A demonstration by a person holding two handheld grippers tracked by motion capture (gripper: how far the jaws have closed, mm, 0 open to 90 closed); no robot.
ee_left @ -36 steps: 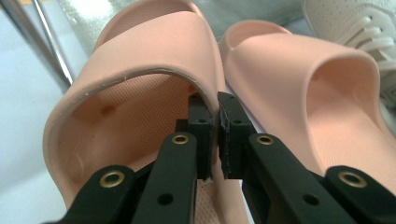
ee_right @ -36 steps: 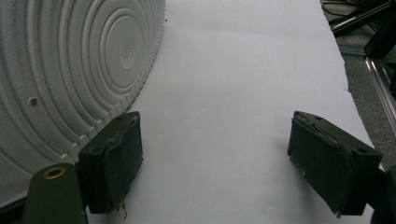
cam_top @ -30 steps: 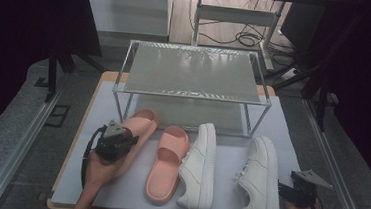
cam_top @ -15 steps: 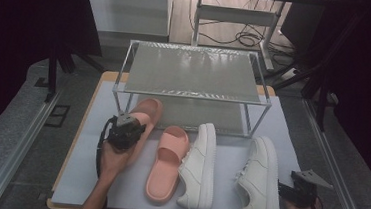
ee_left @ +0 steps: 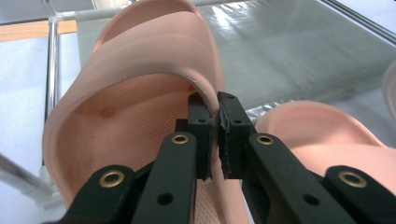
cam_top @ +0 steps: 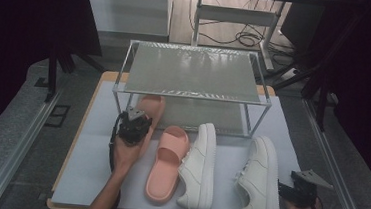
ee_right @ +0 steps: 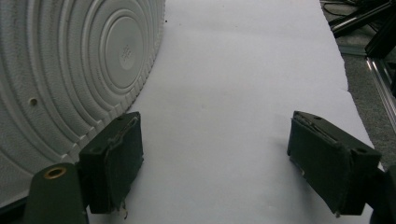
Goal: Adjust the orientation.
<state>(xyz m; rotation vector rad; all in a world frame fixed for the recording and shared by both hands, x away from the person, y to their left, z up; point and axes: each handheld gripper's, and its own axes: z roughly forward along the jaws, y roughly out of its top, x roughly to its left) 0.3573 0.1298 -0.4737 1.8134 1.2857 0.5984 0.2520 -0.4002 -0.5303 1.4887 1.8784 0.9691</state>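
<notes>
A person's left gripper (cam_top: 137,122), jaws clamped on the strap of a pink rubber slide sandal (ee_left: 135,93), carries its toe under the metal-framed two-tier shoe rack (cam_top: 191,72). The right gripper (ee_right: 224,163) waits, jaws apart, beside a white leather sneaker (cam_top: 260,178). Judging by the table, no shoe is shelved; the second pink sandal (cam_top: 166,163) and both sneakers remain.

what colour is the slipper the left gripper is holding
Peach pink slipper, clearest in the left gripper view.
</notes>
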